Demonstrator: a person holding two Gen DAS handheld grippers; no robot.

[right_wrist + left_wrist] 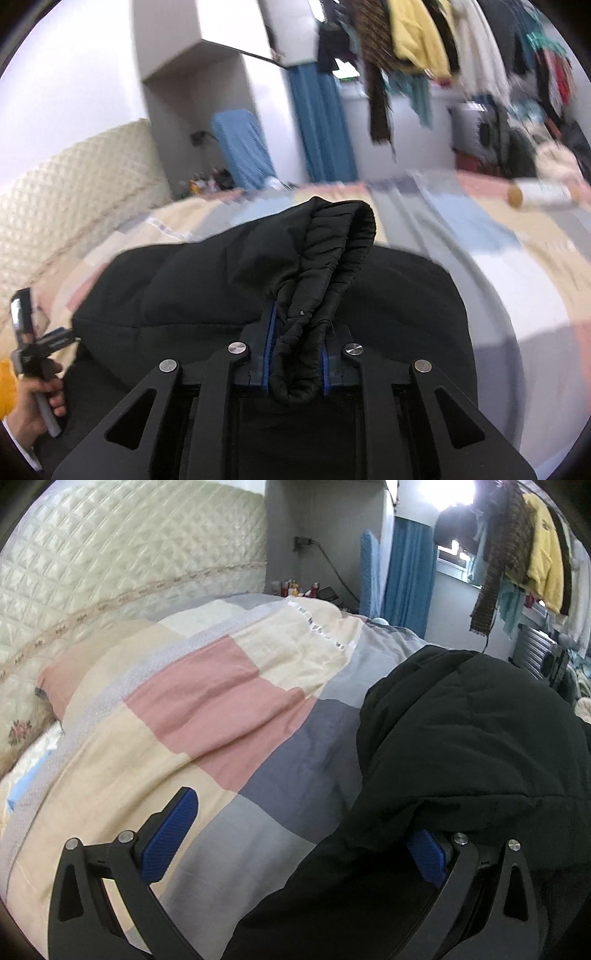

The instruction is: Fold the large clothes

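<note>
Black jacket (258,280) cuff clamped in right gripper (293,354) fingers; left gripper (295,834) fingers spread wide (over quilt (207,709)).

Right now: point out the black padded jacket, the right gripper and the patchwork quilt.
black padded jacket (207,280): right wrist view, on its flat body panel.
right gripper (295,350): right wrist view, midway between fingertips, shut on a jacket fold.
patchwork quilt (221,701): left wrist view, on its pink patch.

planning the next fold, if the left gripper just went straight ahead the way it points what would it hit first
Probably the patchwork quilt on the bed: the open left gripper points across it, the black jacket lying over its right finger. Depth is unclear.
</note>
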